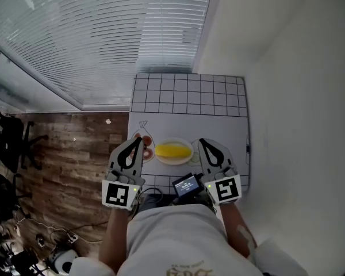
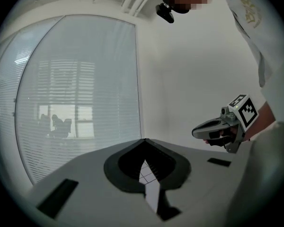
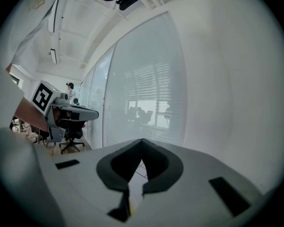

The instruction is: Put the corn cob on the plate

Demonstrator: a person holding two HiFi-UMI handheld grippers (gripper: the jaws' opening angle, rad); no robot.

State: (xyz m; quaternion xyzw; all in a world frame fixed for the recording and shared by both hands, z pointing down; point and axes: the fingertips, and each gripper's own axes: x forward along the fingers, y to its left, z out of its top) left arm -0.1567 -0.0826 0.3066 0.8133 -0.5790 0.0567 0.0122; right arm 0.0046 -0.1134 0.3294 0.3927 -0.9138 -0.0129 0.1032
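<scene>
Yellow, one corn cob (image 1: pixel 173 150), one plate (image 1: pixel 174 161)

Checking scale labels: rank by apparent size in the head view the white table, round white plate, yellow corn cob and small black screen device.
1. White table
2. Round white plate
3. Yellow corn cob and small black screen device: similar; the device sits nearer the camera, so unranked.

corn cob (image 1: pixel 173 150) lies on the plate (image 1: pixel 173 162) (white table (image 1: pixel 218 125))
</scene>
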